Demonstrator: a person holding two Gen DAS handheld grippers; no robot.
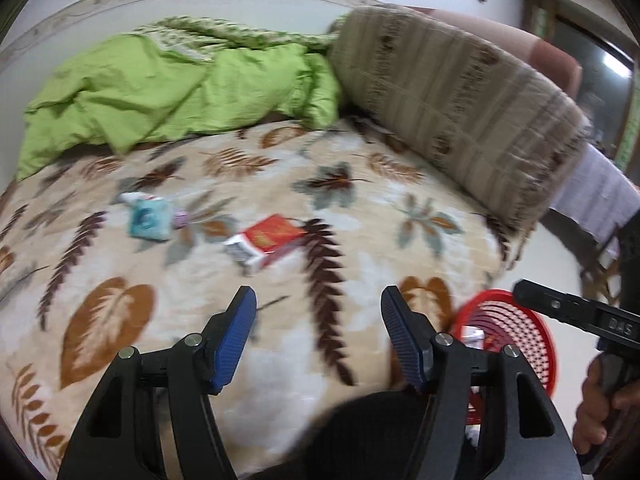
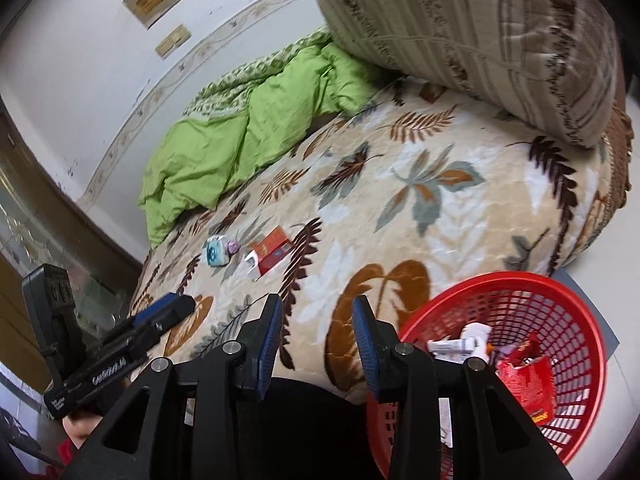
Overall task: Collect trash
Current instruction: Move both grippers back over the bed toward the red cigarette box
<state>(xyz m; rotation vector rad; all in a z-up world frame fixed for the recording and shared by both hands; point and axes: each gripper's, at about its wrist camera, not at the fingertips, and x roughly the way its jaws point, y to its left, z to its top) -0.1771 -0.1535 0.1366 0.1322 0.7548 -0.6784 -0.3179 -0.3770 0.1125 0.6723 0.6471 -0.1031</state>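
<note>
I am holding the left gripper [image 1: 318,308] over the near edge of the bed [image 1: 280,368], its blue pads standing well apart with nothing between them, and the right gripper [image 2: 317,318] beside it, jaws parted more narrowly and also carrying nothing. The leaf-patterned blanket is covering the bed, a green quilt [image 1: 160,84] is lying bunched along the far edge by the wall, and a striped pillow [image 1: 452,92] is sitting at the far right corner. A red basket [image 2: 540,304] is standing on the floor against the bed's near right edge, already holding wrappers. A red-and-white box [image 1: 266,242] is lying mid-bed, a teal packet [image 1: 146,220] just left of it.
</note>
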